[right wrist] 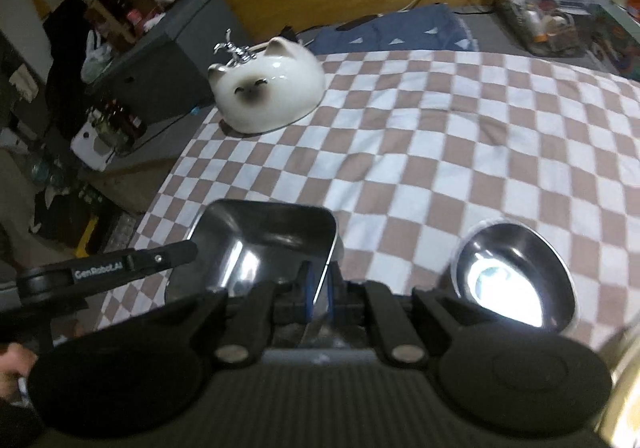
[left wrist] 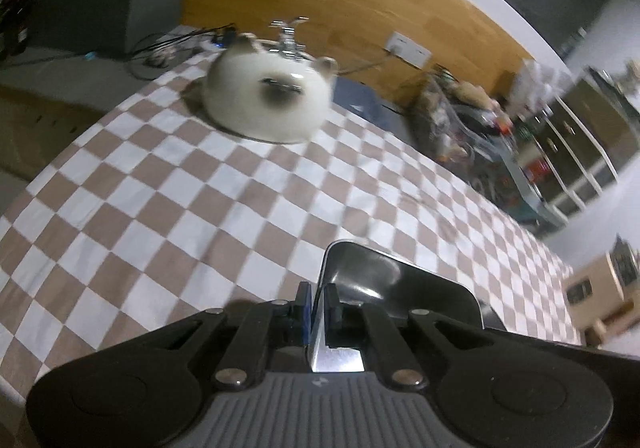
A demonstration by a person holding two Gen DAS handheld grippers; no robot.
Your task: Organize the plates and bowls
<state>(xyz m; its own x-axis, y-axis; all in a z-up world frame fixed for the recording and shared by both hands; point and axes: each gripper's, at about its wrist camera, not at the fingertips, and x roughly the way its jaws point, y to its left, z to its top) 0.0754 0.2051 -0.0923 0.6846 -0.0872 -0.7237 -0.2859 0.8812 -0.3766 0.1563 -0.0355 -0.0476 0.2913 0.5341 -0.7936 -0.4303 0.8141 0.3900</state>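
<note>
One square steel tray (right wrist: 276, 236) is gripped by both claws: the left gripper (left wrist: 318, 300) is clenched on its left rim, the right gripper (right wrist: 319, 288) on its right rim, above the checked cloth (right wrist: 440, 136). One cat-faced bowl (right wrist: 268, 92) is seen inverted at the far left corner; one round steel bowl (right wrist: 516, 272) rests at right.
</note>
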